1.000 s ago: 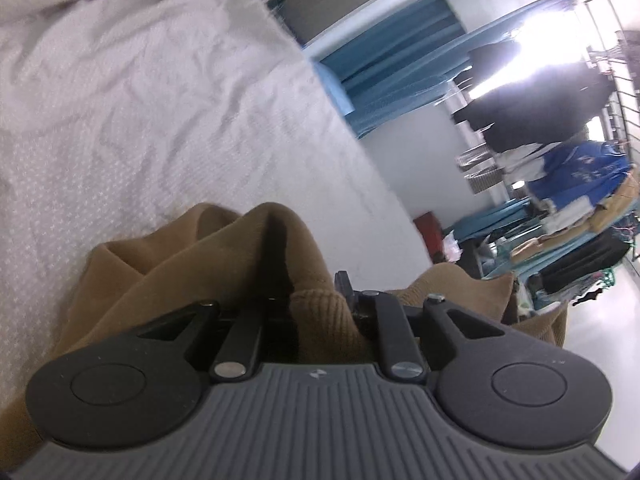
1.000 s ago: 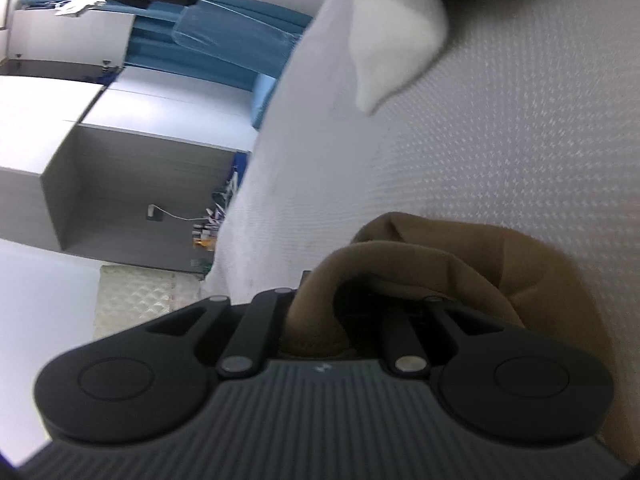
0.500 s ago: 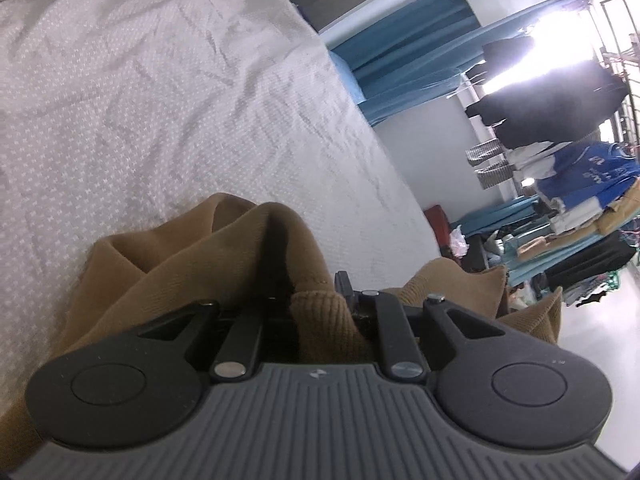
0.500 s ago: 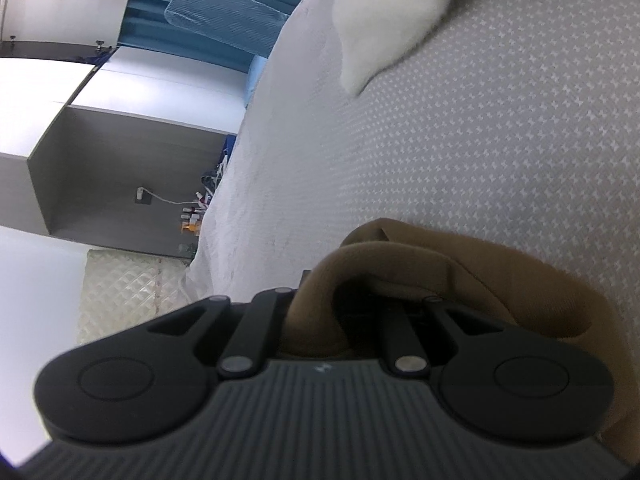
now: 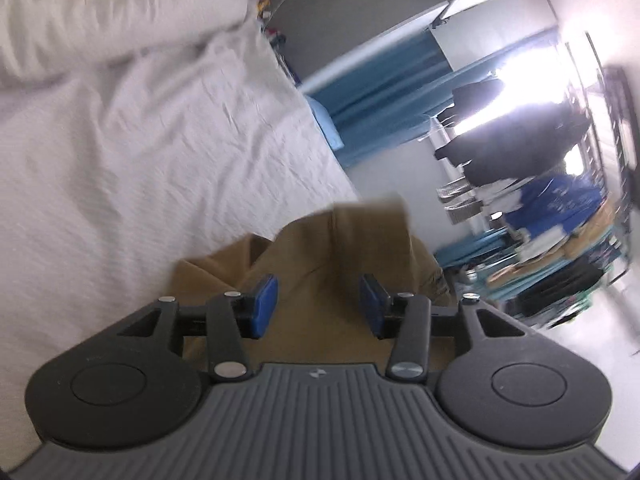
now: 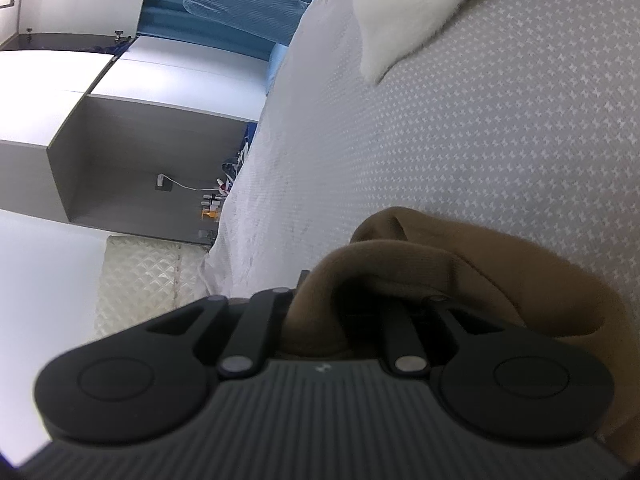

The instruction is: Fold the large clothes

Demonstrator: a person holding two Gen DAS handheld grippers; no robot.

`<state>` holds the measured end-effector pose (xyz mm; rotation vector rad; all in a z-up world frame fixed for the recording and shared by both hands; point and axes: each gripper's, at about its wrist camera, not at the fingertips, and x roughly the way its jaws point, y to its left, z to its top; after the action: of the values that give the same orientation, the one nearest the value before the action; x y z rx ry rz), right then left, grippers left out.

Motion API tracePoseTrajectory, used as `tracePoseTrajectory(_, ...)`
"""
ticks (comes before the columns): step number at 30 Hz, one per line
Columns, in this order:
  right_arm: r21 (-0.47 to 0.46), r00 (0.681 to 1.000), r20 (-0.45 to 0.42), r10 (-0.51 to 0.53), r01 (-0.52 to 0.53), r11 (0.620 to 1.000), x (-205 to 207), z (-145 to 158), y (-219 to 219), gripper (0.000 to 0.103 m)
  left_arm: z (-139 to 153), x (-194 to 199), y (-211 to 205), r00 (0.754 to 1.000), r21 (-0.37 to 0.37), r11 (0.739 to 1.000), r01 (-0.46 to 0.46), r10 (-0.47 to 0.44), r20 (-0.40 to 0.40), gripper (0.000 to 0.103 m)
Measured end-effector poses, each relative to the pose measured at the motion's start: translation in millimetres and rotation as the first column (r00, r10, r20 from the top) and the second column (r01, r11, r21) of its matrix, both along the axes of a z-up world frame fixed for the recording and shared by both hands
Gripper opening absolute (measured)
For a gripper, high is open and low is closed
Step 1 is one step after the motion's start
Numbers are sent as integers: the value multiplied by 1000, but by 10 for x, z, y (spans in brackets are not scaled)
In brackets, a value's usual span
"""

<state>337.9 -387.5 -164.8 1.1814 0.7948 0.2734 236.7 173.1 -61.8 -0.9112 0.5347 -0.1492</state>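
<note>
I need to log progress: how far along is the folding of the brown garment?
Early. The brown garment lies bunched on the white bedsheet. In hand: the left tool is opening, pads clear of cloth; the right tool grips a fold. Flattening and folding remain.

1. The left gripper point(image 5: 318, 304) fills the lower part of the view, and its jaws are opening; the blue pads point(image 5: 264, 305) stand apart with a clear gap between them.
2. A brown garment point(image 5: 340, 248) lies just ahead of and under the gripper; its cloth shows between the pads, but neither pad presses on it.
3. The garment rests on a bed point(image 5: 140, 160) covered in a pale, creased sheet that spreads ahead and to the gripper's left.
4. Far ahead to the left, a pillow point(image 5: 100, 16) lies blurred.
5. To the gripper's right, beyond the bed's edge, blue curtains point(image 5: 380, 92) hang, and dark and blue clothes point(image 5: 540, 184) hang near a bright window.
</note>
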Motion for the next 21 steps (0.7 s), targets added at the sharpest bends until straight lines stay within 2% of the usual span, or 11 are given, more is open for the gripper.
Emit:
tracePoseTrajectory(3,3,1000,8,5,-5,1000,-35,-2,-34,20,220,-146,-168,998,92,995,39,-43,44,51)
tracePoseTrajectory(5,3,1000,11,8,-8,1000,-42,-2,-40,21,379,-217,-384,991,170,982,80,-97,95,51)
tracePoseTrajectory(7,-15,1000,20,13,-13,1000,-57,9,-37,21,509,-258,-652,975,245,961,128,-167,146,51)
tracePoseTrajectory(9,-26,1000,26,14,-13,1000,-68,23,-21,21,541,-251,-910,956,280,942,186,-240,171,51)
tracePoseTrajectory(11,-25,1000,29,10,-9,1000,-75,32,-10,21,465,-191,-1124,946,307,924,226,-284,157,51)
tracePoseTrajectory(13,-19,1000,28,8,-8,1000,-79,29,-13,21,309,-74,-1281,947,328,907,264,-308,90,51)
tracePoseTrajectory(16,-19,1000,12,0,0,1000,-93,44,-38,22,195,-72,-1413,949,391,884,256,-306,71,51)
tracePoseTrajectory(21,25,999,-41,-4,5,1000,-156,70,-133,30,127,-61,-1389,949,380,887,261,-307,64,51)
